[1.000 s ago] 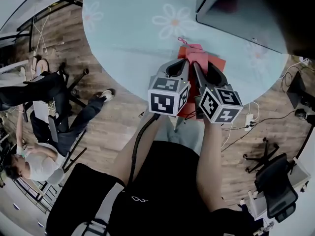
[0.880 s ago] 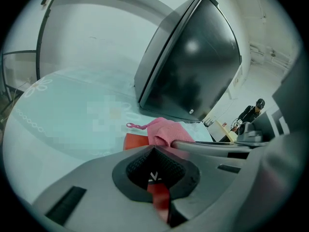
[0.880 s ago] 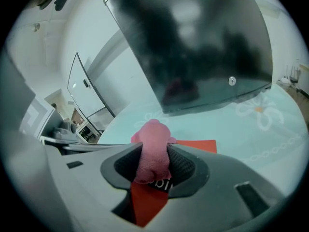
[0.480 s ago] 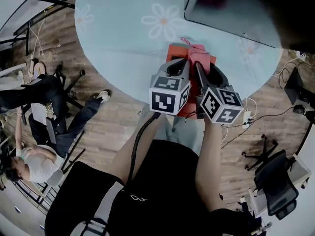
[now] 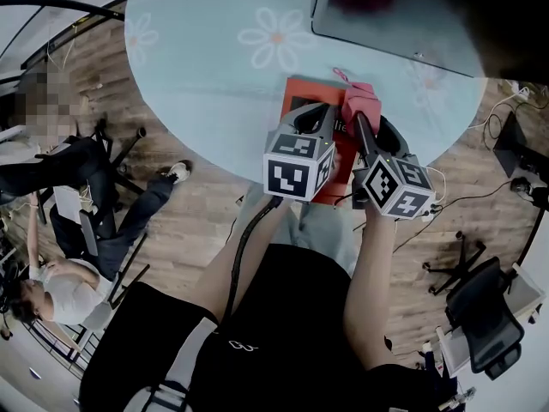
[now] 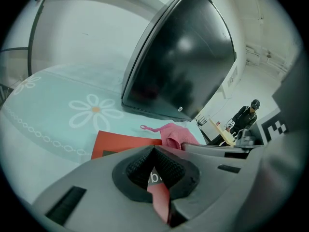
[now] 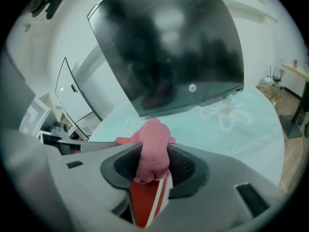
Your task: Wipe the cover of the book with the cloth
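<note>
A red book [image 5: 302, 98] lies on the light blue table [image 5: 206, 84] near its front edge, with dark print on its cover. My left gripper [image 5: 328, 115] rests over the book's middle, its jaws closed tip to tip; the cover [image 6: 120, 142] shows beneath them. My right gripper [image 5: 360, 120] is shut on a bunched pink cloth [image 5: 359, 99] over the book's right side. In the right gripper view the cloth [image 7: 152, 149] fills the jaws, and the book's red cover and white page edge [image 7: 147, 197] show below. The cloth [image 6: 176, 134] also lies just right of the left gripper's jaws.
A large dark monitor [image 5: 403, 15] stands at the back right of the table, close behind the book. The tablecloth carries white daisy prints [image 5: 276, 38]. Beyond the table's curved edge are a wooden floor, office chairs [image 5: 480, 316] and a seated person [image 5: 60, 281].
My right gripper has carried the cloth to the right across the cover, exposing more of the book's left part. The left gripper has stayed on the book.
</note>
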The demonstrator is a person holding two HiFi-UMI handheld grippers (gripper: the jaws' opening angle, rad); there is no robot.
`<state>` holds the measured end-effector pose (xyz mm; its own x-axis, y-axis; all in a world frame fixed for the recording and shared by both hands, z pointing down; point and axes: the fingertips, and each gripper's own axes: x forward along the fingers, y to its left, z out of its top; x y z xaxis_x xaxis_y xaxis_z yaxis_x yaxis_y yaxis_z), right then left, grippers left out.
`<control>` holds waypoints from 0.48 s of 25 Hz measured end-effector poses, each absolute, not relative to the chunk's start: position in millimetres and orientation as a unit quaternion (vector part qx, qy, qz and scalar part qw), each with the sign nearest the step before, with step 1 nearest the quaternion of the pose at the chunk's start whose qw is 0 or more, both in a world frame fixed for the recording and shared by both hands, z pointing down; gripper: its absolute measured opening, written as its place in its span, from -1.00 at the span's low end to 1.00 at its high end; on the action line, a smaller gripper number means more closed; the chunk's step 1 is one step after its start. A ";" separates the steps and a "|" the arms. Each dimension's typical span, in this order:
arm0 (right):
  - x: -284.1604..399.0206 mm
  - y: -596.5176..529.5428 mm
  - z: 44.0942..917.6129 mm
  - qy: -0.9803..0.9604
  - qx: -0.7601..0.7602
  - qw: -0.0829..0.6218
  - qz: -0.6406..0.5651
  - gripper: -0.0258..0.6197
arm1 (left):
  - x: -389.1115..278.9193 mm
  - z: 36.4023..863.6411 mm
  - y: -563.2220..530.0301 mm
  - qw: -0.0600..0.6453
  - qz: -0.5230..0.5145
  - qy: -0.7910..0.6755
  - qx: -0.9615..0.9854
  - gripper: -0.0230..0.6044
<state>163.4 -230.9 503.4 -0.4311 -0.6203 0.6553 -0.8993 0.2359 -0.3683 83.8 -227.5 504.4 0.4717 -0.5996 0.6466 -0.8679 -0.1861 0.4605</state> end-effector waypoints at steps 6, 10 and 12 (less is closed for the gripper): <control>171.4 -229.1 501.4 -0.753 0.509 0.199 0.368 -0.43 | 92.6 493.9 -223.3 0.407 0.156 -0.477 0.763 -0.89; 160.0 -225.9 489.1 -0.759 0.497 0.147 0.394 -0.43 | 82.9 488.5 -221.4 0.407 0.147 -0.483 0.762 -0.89; 152.9 -223.6 484.9 -0.762 0.493 0.132 0.398 -0.43 | 75.6 486.8 -220.3 0.406 0.143 -0.485 0.761 -0.89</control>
